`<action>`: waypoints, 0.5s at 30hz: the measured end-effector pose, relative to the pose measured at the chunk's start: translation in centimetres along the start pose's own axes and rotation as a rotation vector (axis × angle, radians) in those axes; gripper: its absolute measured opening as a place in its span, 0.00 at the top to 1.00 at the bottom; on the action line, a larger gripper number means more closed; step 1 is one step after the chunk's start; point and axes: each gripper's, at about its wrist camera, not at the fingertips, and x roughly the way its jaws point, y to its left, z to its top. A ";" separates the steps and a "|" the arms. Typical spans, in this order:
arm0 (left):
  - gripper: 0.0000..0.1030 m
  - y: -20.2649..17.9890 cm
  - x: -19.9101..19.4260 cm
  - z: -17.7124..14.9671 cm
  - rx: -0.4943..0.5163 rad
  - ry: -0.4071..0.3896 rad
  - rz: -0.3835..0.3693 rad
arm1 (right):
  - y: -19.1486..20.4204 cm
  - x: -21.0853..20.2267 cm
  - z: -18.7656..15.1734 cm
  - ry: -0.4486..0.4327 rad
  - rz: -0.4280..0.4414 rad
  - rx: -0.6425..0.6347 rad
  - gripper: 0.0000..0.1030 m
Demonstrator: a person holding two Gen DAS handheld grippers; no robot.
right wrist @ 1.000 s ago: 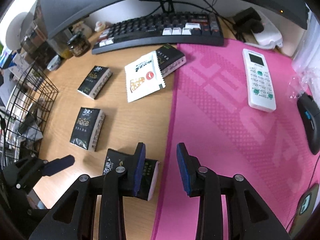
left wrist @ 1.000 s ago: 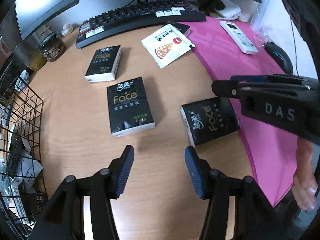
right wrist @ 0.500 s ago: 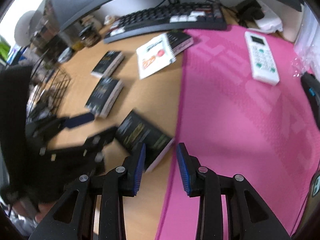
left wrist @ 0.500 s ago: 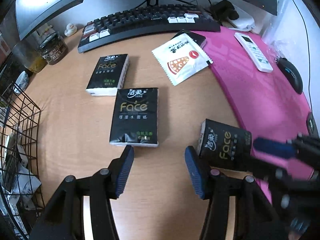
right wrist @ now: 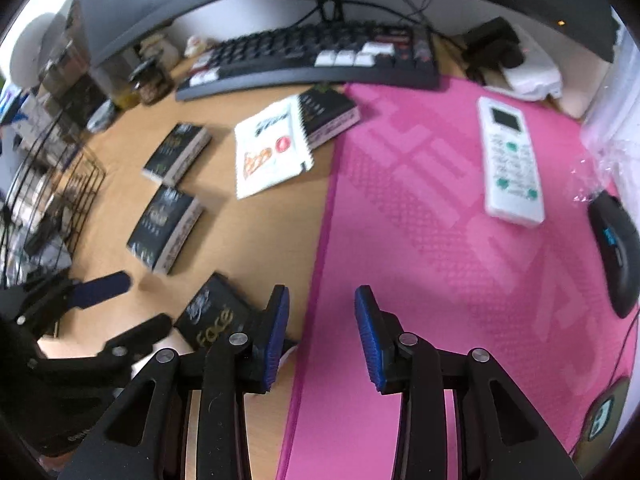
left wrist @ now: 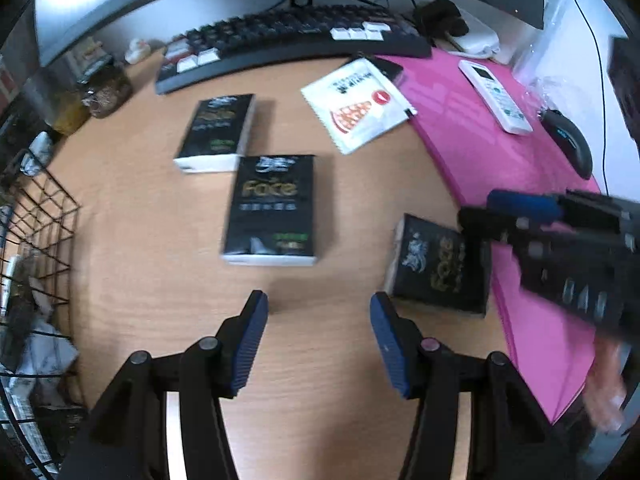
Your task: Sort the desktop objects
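Note:
Three black "Face" tissue packs lie on the wooden desk: a far one (left wrist: 218, 132) (right wrist: 176, 152), a middle one (left wrist: 272, 208) (right wrist: 164, 228) and a near one (left wrist: 440, 264) (right wrist: 212, 316) by the pink mat's edge. A white pizza sachet (left wrist: 358, 104) (right wrist: 268, 152) overlaps another black pack (right wrist: 328, 114). My left gripper (left wrist: 318, 308) (right wrist: 120, 308) hovers open over bare wood just short of the middle pack. My right gripper (right wrist: 322, 296) (left wrist: 492, 212) hangs over the mat's edge, its jaws opening with nothing between them. The near pack lies just left of its left finger.
A black wire basket (left wrist: 36, 240) (right wrist: 52, 184) stands at the left. Keyboard (left wrist: 296, 36) and monitor run along the back, with a jar (left wrist: 106, 90) at back left. On the pink mat (right wrist: 440, 240) lie a white remote (right wrist: 510, 160) and a black mouse (right wrist: 616, 248).
The right gripper's jaws stand slightly wider. The near pack, earlier half hidden behind its left finger, now lies clear to that finger's left. Both views have shifted and are blurred.

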 end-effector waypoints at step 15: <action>0.42 3.0 -2.0 1.3 -0.068 -0.060 0.044 | 2.8 -2.7 -3.2 -0.032 0.090 0.079 0.48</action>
